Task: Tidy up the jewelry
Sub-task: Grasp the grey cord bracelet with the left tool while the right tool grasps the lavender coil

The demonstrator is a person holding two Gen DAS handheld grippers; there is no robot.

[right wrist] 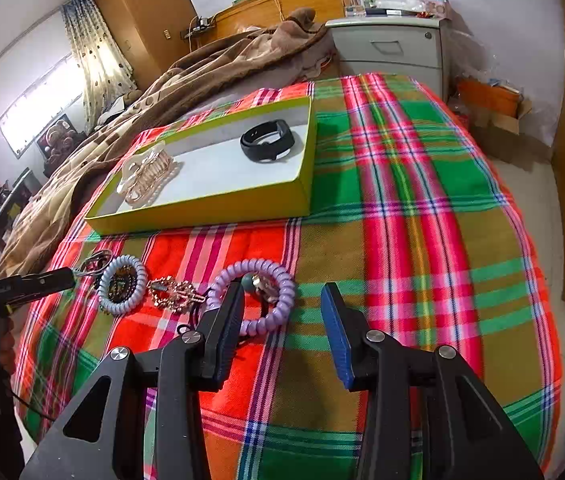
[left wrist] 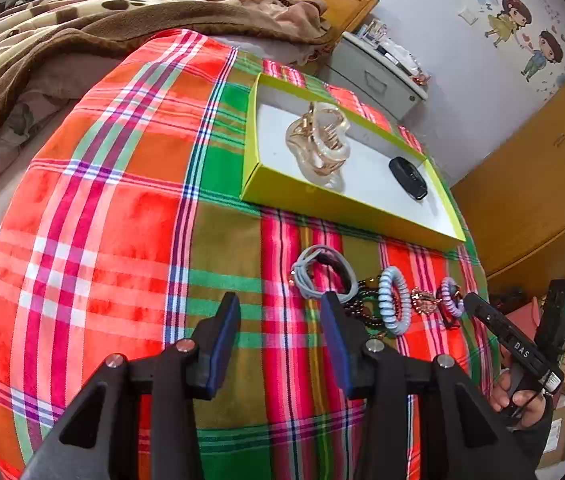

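A yellow-green tray [left wrist: 346, 210] [right wrist: 202, 210] lies on the plaid cloth and holds a clear hair claw [left wrist: 318, 144] [right wrist: 146, 178] and a black wristband [left wrist: 408, 178] [right wrist: 268, 142]. In front of it lie a grey cord loop [left wrist: 322, 272], a blue spiral hair tie [left wrist: 394, 300] [right wrist: 122, 286], a gold clip [left wrist: 424, 300] [right wrist: 174, 292] and a purple spiral hair tie [left wrist: 452, 296] [right wrist: 254, 296]. My left gripper [left wrist: 280, 316] is open and empty beside the cord loop. My right gripper [right wrist: 282, 304] is open and empty over the purple tie's right edge.
The plaid cloth [left wrist: 122, 220] [right wrist: 422, 220] covers a bed. A brown blanket [left wrist: 82, 20] [right wrist: 202, 76] is piled behind the tray. A grey nightstand [left wrist: 378, 76] [right wrist: 390, 48] stands past the bed, with wooden wardrobes [left wrist: 542, 160] to the side.
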